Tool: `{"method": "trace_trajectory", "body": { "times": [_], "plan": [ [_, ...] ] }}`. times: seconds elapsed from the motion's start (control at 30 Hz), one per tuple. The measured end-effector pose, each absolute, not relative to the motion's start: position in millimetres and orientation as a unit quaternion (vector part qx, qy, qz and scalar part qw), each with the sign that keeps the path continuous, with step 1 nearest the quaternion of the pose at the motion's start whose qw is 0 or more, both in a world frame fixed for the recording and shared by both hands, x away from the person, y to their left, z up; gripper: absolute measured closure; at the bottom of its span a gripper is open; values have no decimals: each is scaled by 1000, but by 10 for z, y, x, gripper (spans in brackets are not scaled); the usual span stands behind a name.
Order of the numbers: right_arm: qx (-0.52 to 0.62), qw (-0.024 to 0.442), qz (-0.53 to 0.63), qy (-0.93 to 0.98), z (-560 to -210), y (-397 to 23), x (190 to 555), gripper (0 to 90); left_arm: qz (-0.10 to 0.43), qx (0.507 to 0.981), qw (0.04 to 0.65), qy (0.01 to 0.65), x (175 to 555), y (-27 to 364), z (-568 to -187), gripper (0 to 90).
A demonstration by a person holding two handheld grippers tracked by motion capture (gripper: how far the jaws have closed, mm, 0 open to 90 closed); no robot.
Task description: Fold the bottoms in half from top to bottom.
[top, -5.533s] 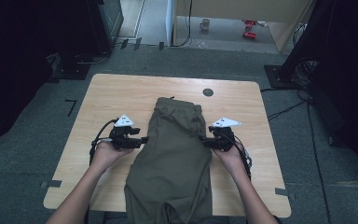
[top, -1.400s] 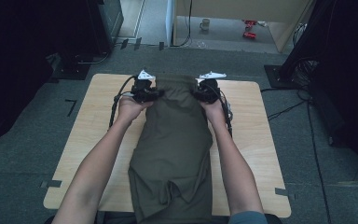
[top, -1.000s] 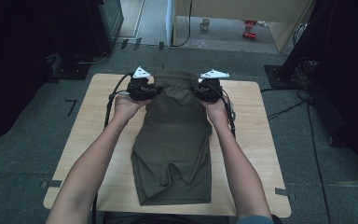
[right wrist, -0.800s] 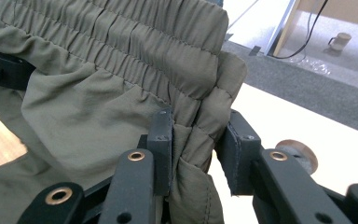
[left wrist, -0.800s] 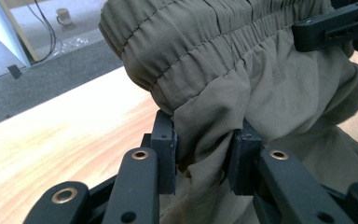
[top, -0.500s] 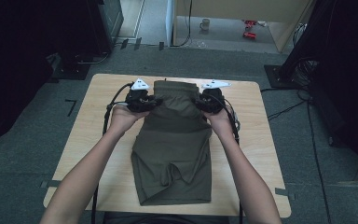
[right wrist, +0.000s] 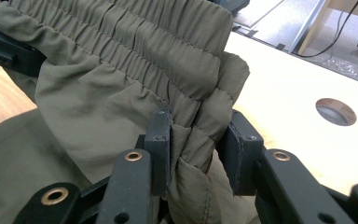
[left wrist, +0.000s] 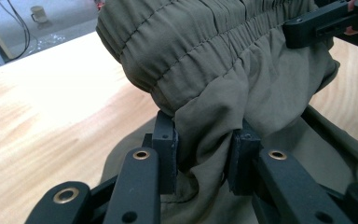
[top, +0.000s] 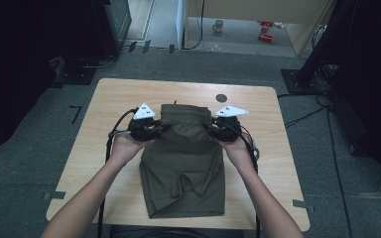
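We held the olive shorts (top: 183, 158) by the waistband corners, left claw (top: 154, 130) and right claw (top: 214, 130) each clamped on bunched fabric, folding the waistband toward the legs lying on the desk (top: 104, 99).

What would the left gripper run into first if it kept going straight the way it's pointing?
Probably the right gripper. The left gripper, shut on the shorts just below the waistband, points across the garment toward it, with only that cloth between. Depth is hard to judge.

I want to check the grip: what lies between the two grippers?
The high view shows the olive shorts' gathered waistband between left gripper and right gripper, each clamping one side.
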State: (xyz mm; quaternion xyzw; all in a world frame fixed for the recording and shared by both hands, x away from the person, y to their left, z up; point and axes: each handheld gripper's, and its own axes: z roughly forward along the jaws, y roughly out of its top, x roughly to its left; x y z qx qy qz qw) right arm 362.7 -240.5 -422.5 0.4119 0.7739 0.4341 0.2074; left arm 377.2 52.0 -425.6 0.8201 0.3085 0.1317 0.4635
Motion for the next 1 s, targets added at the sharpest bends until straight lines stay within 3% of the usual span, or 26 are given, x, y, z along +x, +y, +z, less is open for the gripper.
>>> {"method": "trace_trajectory", "body": {
  "times": [0.53,1.0],
  "plan": [
    [385,207,456,776,-4335,-2446,3085,650,153,819,476,283,3154,561,-4341,712],
    [390,173,421,800,-4708,-2377,2954,647,113,850,428,287,3065,593,-4725,696]
  ]
}}
